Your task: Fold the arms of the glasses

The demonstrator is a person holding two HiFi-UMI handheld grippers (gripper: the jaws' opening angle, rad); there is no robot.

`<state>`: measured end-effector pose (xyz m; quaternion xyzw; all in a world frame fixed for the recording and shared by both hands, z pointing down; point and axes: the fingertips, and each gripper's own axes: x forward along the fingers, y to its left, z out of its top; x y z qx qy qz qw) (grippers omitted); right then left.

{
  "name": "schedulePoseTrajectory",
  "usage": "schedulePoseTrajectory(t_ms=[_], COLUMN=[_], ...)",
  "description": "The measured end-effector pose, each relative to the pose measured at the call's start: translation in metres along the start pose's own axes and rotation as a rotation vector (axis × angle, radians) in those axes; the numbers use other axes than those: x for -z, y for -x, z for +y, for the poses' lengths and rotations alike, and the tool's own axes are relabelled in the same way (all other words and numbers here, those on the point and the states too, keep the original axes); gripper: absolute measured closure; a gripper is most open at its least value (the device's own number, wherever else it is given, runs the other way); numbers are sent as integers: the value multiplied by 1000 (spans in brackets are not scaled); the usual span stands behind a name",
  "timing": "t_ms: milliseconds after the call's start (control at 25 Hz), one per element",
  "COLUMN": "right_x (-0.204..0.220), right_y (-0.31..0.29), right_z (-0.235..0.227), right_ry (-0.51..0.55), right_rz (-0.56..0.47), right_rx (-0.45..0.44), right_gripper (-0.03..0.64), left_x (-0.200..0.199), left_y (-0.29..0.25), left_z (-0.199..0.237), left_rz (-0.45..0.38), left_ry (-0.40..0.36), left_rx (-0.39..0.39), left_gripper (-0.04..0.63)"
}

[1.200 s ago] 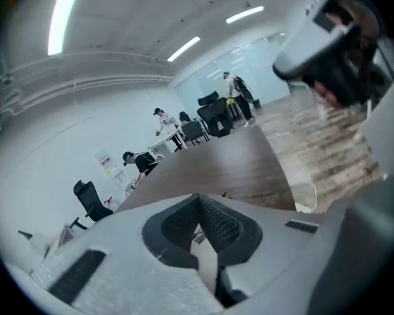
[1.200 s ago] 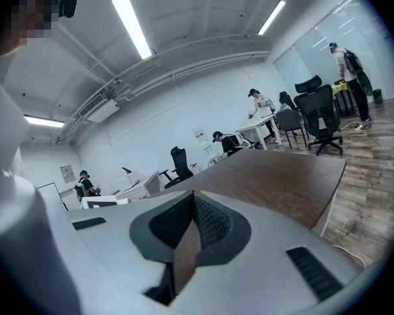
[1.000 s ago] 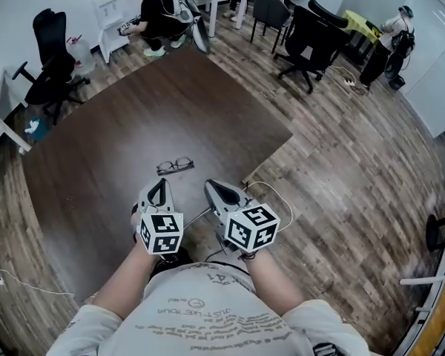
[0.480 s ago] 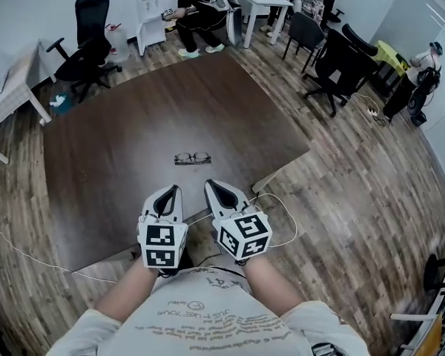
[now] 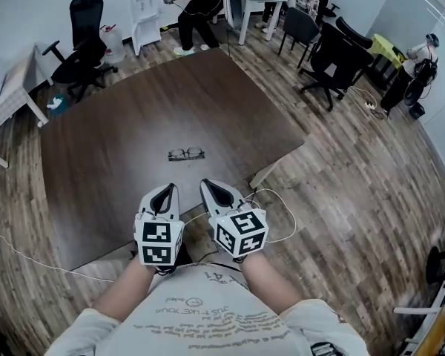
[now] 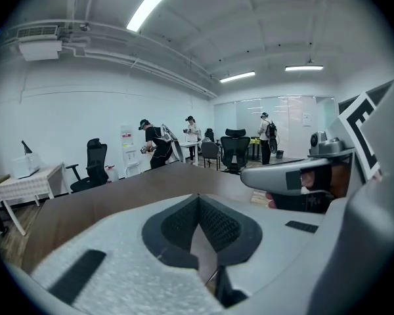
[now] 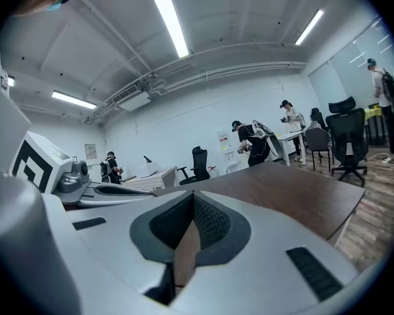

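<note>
My left gripper and right gripper hang, fingers clenched on nothing, well short of the glasses on the surface, their fold unreadable.

A pair of glasses is seen lying on the dark wooden counter, ahead of the fingers of both grippers and well apart from them. The left gripper and right gripper are held side by side above the counter's near edge, fingers pointed toward the glasses. A white cable is looped on the floor just right of the right fingers.
</note>
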<state>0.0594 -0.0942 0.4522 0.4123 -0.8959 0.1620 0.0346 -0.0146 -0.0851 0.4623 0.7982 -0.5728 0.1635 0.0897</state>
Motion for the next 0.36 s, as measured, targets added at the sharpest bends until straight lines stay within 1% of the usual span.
schedulePoseTrajectory(t_ms=[160,360], right_x=[-3,-7], right_y=[4,1], right_z=[-5,-4], right_ry=[0,10], right_rz=[-9,-10], right_rx=[8,6], right_gripper=[603,603], left_x=[-3,-5], left_y=[-4,-9], left_z=[-5,0], left_rz=[1,10], left_ry=[-7,-9], left_rx=[10,10], left_gripper=[581,581])
